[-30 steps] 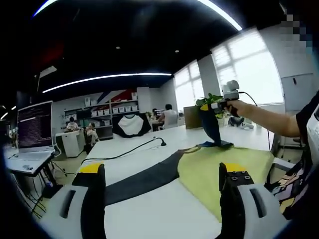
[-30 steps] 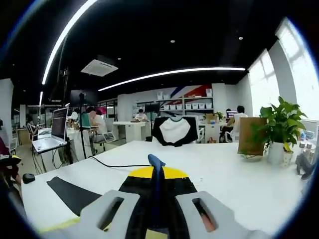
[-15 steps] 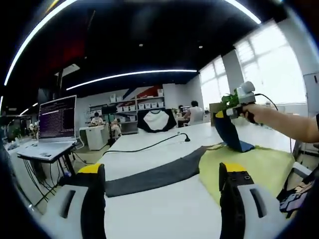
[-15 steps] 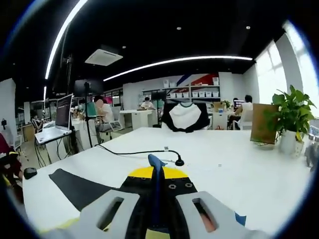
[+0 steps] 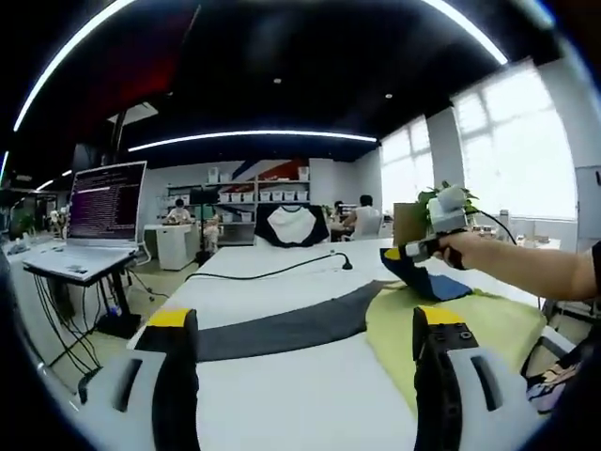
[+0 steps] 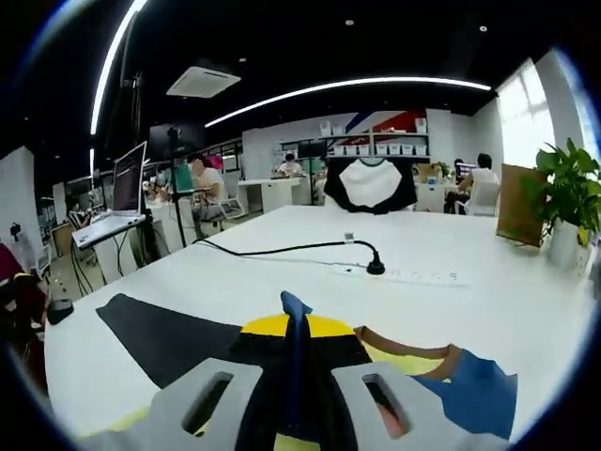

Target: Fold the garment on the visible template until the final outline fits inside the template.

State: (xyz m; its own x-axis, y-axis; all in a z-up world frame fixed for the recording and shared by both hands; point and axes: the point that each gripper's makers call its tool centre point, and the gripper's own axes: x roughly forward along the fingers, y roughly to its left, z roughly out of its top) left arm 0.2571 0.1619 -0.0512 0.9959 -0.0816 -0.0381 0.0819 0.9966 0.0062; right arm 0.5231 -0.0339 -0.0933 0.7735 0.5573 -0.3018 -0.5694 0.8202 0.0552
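A yellow-green garment lies spread on the white table, its dark grey sleeve stretched out to the left. My left gripper hovers open above the table's near side, with nothing between its fingers. In the left gripper view my right gripper, held by a hand, pinches the blue sleeve just above the garment's far edge. In the right gripper view my right gripper is shut on a thin blue fold. Beyond it lie the dark grey sleeve, a brown collar and blue cloth.
A black cable runs across the table to a plug by a white power strip. A laptop stands on a side desk at left. A potted plant sits at the table's far right. A person's forearm reaches in from the right.
My right gripper has come down with the blue sleeve, from well above the table to just over the garment. Both cameras have shifted. The left gripper stays open.
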